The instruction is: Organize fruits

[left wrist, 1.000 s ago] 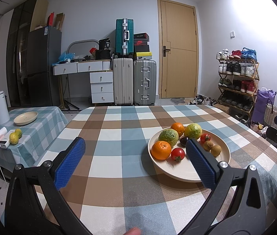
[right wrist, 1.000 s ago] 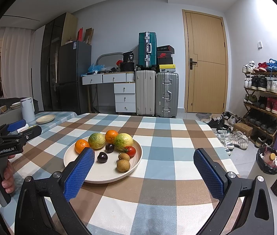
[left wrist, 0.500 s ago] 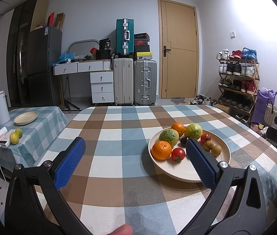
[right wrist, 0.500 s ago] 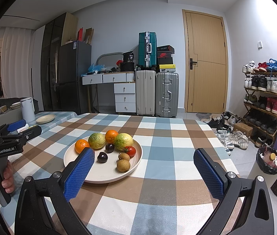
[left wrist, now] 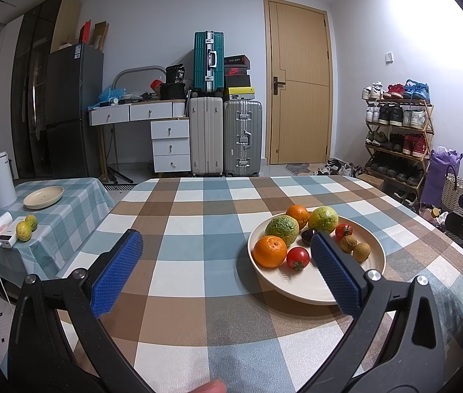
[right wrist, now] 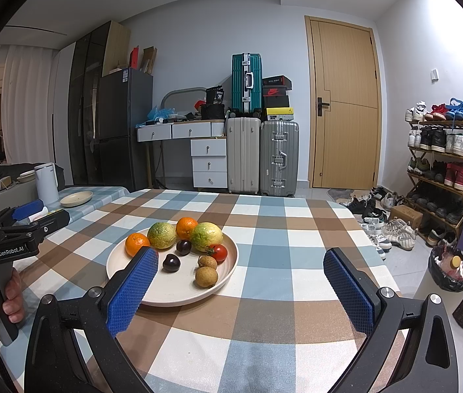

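Both claws are hanging released and empty: the left gripper point(left wrist: 225, 271) with the plate point(left wrist: 374, 252) of fruit point(left wrist: 270, 251) just ahead by its right finger, the right gripper point(right wrist: 241, 281) with it by its left finger. A careless reach is risking rolling the round fruit off. "GenRobot.AI" is showing on the left gripper's body.

on the plate point(right wrist: 228, 262), ahead of the right tool and toward its left finger: two oranges point(right wrist: 187, 226), two green-yellow citrus fruits point(right wrist: 162, 235), two dark plums point(right wrist: 184, 247), two brown longans point(right wrist: 206, 276), two tomatoes point(left wrist: 298, 257). far left of the left tool: one empty plate point(left wrist: 43, 197), two small green-yellow fruits point(left wrist: 24, 230).
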Motion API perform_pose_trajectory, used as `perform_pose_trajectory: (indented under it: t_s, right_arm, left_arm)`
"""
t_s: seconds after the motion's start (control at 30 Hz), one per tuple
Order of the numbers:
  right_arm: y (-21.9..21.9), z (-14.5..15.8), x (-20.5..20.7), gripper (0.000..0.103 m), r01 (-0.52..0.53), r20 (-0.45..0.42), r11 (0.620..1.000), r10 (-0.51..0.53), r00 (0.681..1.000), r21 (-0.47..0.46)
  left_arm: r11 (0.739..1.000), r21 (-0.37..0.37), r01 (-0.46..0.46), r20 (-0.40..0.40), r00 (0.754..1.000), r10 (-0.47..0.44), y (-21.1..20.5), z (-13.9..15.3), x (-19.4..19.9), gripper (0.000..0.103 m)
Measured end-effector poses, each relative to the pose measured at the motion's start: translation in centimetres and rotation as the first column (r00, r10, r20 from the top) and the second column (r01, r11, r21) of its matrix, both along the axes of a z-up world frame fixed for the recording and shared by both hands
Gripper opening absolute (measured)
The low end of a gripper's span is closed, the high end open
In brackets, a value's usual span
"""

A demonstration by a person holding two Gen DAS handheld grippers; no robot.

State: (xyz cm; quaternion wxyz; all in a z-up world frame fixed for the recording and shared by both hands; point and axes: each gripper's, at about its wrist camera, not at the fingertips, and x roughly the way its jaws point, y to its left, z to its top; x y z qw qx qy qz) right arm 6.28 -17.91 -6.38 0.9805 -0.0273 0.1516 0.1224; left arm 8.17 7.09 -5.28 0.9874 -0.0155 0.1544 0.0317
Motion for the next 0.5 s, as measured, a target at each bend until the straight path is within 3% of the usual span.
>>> perform_pose_trajectory:
  t_s: [0.5]
  right_arm:
    - [0.0, 0.01, 0.0, 0.103, 0.0, 0.0, 1.0, 0.0, 1.0, 0.0]
  left_arm:
    - [1.0, -0.001, 0.0, 0.0, 1.0, 0.0, 0.02, 0.08, -0.09, 0.103]
